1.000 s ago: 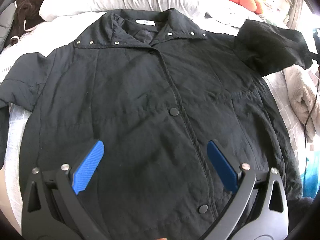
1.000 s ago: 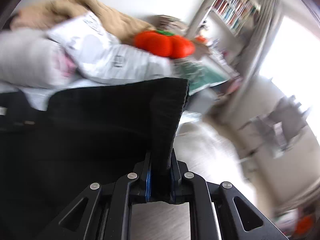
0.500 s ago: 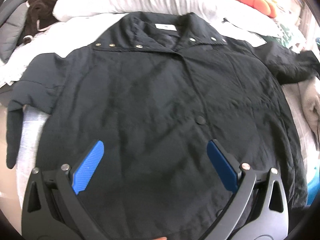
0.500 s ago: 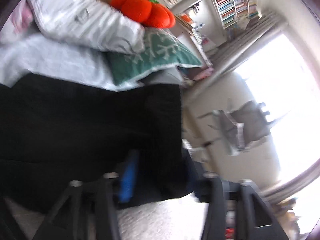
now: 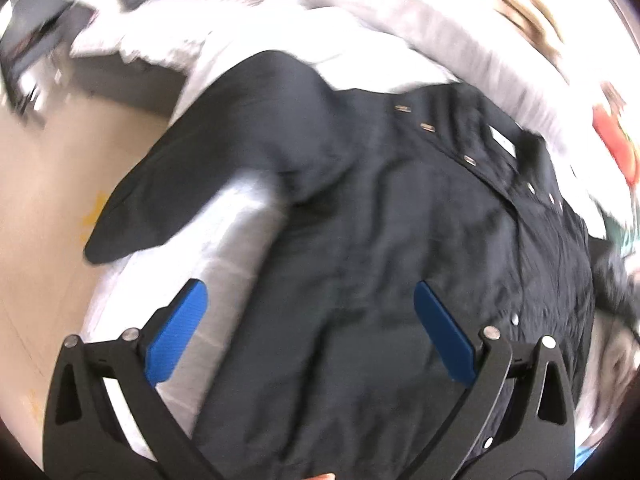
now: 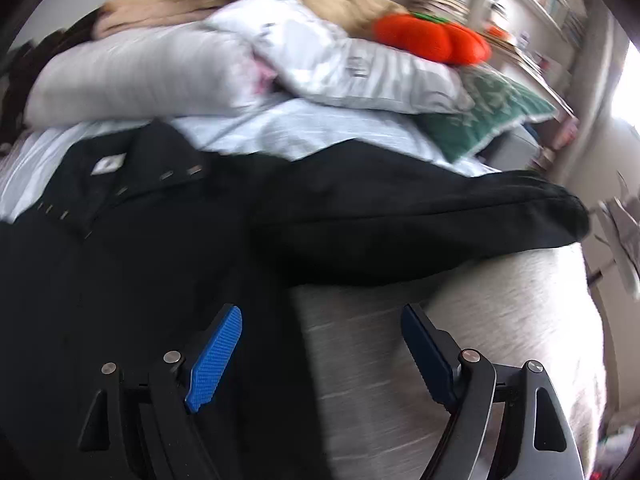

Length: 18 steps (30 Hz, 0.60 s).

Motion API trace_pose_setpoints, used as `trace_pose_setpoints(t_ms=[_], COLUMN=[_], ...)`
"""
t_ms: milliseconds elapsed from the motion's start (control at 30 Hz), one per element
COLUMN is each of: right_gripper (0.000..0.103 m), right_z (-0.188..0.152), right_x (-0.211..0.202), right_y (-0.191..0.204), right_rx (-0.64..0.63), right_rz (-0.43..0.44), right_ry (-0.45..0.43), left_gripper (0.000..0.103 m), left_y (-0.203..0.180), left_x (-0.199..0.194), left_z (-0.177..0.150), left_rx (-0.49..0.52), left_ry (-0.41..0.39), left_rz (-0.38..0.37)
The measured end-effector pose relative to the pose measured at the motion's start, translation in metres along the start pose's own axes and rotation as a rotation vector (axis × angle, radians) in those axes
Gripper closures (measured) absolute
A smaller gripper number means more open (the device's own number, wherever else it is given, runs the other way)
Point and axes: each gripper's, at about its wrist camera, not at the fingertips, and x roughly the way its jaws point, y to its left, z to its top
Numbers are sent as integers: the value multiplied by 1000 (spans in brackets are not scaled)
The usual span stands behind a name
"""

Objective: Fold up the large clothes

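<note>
Your left gripper (image 5: 310, 332) hangs over the black jacket (image 5: 400, 240) with its blue pads spread wide and nothing between them; one pad (image 5: 176, 336) sits over the pale bed cover (image 5: 224, 232) at the jacket's edge, the other (image 5: 444, 336) over the dark body fabric. The jacket lies front-up on the bed, collar (image 5: 500, 136) toward the pillows, with metal snaps showing along the collar and down the front. Its one sleeve (image 5: 192, 168) stretches out from the shoulder toward the bed's edge, the cuff end reaching past the cover with the beige floor (image 5: 48, 184) behind it. This view is blurred, so finer fabric detail is hard to read

Your right gripper (image 6: 322, 344) is also wide apart and holds nothing. Its one pad (image 6: 214, 356) is over the jacket's body, the other (image 6: 428, 356) over a grey-beige blanket (image 6: 460, 320) beside the jacket. In this view the jacket's other sleeve (image 6: 420, 224) lies stretched across the blanket, just ahead of the gripper, its cuff pointing to the far side of the bed. Beyond the collar are white pillows (image 6: 160, 72), a green patterned cushion (image 6: 496, 108) and an orange pumpkin-shaped plush (image 6: 432, 38) on top of them
</note>
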Motion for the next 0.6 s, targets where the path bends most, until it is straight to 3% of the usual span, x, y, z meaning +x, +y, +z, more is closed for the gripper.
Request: trace_pose_setpoints(t_ms=[133,200,333,500,567,600], right_gripper=[19,19,19,19,19,19], right_z=[-18,-22,-24,-29,-32,-33], right_x=[0,11,18,25,27,30], right_y=[29,40,55,64,68,71], right_rx=[-4,-28,-94,-125,-140,-150], right_rz=[73,91,28,18,12,9], right_ry=[-21,9,12,28,34,39], left_gripper=[0,0,0,0,10,24], left_y=[42,58,91,123,128,131], left_x=[7,7,11,35,49,59], left_z=[-1,0,7,15,19,23], left_rx=[-116,-178,-320,-509,-552,-576], left_ry=[42,35,4,-9,-1,10], left_rz=[-10,-30,-121,-216,-232,-241])
